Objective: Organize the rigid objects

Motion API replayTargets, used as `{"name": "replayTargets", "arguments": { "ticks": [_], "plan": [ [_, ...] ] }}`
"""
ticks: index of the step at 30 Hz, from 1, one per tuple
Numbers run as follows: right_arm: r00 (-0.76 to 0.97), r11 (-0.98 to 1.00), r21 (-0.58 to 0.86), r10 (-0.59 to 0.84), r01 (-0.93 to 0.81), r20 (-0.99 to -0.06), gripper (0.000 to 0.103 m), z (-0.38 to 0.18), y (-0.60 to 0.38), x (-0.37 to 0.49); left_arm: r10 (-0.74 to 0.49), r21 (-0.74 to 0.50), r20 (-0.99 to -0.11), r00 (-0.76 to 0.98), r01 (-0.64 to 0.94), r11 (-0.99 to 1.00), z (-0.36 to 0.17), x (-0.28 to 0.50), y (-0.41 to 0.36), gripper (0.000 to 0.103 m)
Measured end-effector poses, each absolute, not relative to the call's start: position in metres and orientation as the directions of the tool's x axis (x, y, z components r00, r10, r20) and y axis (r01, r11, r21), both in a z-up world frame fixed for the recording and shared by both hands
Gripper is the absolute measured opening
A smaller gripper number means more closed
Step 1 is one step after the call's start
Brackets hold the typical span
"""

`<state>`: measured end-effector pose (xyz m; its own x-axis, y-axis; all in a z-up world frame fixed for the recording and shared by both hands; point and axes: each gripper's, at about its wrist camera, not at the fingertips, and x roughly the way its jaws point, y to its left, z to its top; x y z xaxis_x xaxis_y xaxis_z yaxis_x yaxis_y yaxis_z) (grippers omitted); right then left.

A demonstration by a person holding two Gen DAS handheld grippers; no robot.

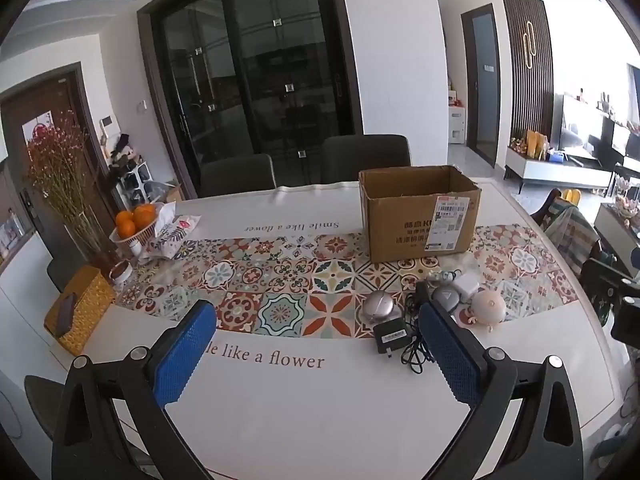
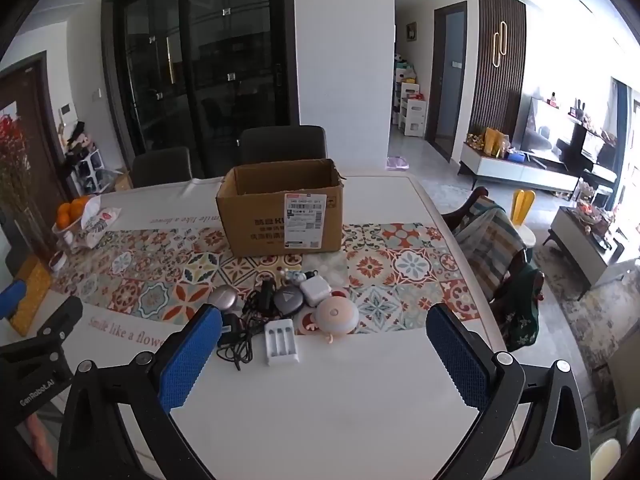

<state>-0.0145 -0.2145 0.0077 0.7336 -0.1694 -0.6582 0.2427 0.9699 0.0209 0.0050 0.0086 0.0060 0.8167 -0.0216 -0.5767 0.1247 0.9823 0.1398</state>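
We hold both grippers above the near edge of the table, and neither has anything in it. The left gripper has its jaws spread wide over bare tablecloth, and the right gripper is just as wide open, aimed at the pile we have to sort.

That pile sits on the patterned runner, just in front of the open cardboard box. In it we see a white battery charger nearest us, a black adapter with its tangled black cable, a silver oval case, a grey round gadget, a white cube plug and a pale pink round toy. Several of them touch or overlap.

We judge that the work has barely begun, since we cannot see anything inside the box from here. The sensible first pick is the battery charger: it lies flat at the front of the pile and nothing lies on top of it. We should bring the right gripper down so the blue pads straddle its narrow sides, then close firmly, because the smooth plastic may slip. We should lift straight up before travelling, so the pink toy beside it does not roll. The adapter is better left for later, as its cable could drag neighbours along. The left gripper can wait, or steady the box.
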Motion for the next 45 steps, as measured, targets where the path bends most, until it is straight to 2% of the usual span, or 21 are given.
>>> {"name": "replayTargets", "arguments": {
  "ticks": [45],
  "plan": [
    [0.734, 0.97, 0.031, -0.161, 0.24, -0.66, 0.103, 0.004, -0.216, -0.012, -0.062, 0.12, -0.558, 0.827, 0.154, 0.981, 0.016, 0.009, 0.001, 0.103]
  ]
}}
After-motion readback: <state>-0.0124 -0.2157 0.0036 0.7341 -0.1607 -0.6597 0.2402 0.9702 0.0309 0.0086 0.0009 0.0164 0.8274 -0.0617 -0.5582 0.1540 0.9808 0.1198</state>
